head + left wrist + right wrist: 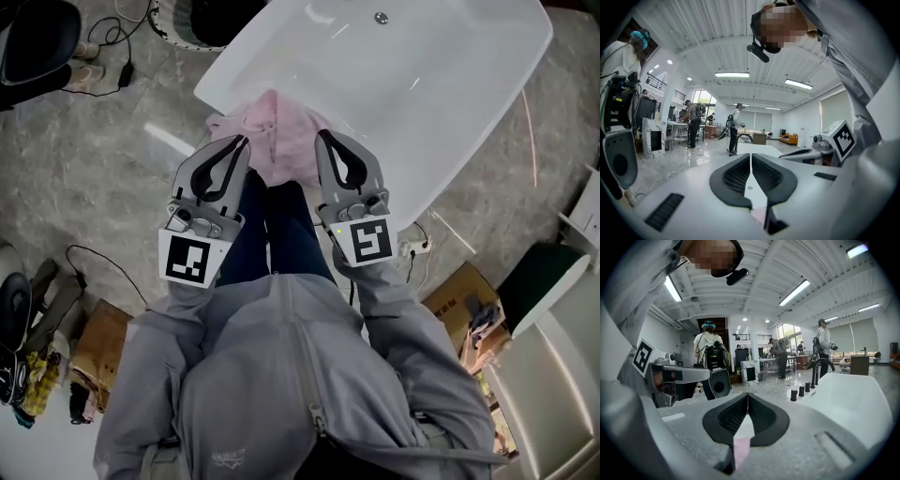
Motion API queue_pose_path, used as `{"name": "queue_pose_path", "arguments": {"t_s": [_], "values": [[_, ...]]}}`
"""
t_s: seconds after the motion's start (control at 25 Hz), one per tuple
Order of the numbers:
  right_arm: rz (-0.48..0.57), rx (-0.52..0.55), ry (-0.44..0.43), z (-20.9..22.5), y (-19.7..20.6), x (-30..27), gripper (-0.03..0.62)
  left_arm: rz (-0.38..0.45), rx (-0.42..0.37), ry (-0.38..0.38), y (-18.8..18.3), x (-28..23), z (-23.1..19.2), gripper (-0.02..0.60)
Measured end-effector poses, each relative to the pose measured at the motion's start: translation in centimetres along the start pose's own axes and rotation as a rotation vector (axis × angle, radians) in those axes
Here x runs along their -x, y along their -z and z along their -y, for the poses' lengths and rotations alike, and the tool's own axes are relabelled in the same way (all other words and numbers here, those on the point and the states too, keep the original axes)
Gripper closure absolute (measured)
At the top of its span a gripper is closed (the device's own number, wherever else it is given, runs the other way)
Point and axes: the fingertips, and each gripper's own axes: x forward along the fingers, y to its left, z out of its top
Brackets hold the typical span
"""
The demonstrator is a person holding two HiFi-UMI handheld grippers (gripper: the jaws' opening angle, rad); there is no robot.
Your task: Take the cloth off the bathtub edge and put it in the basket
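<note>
Approaching the cloth looks to be the step in hand. The pink cloth (pixel 279 127) lies bunched over the near edge of the white bathtub (pixel 422 84), at upper centre of the head view, and both claws point up the frame at it. The left claw (pixel 244 141) and the right claw (pixel 322 136) are each closed on nothing, with their tips at the cloth's two sides. Next, I judge, a claw must open before it can pinch a fold. I cannot pick out the basket.
</note>
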Motion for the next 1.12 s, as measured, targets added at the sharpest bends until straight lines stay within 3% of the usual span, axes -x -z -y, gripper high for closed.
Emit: {"name": "queue_pose_path", "arguments": {"t_s": [0.44, 1.0, 1.08, 1.12], "values": [[-0.098, -0.036, 0.011, 1.4, 8.0, -1.0, 0.589, -0.093, 0.055, 0.023, 8.2, -2.1, -0.2, 0.566], [-0.224, -0.136, -0.001, 1.9, 14.5, -1.3, 0.579, -0.244, 0.143, 0.061, 16.8, -2.5, 0.2, 0.565], [-0.256, -0.166, 0.010, 2.1, 15.7, -1.2, 0.571, -0.264, 0.152, 0.072, 17.8, -2.8, 0.2, 0.558], [-0.271, -0.182, 0.015, 2.2, 16.3, -1.0, 0.560, -0.269, 0.157, 0.076, 18.3, -2.9, 0.1, 0.524]]}}
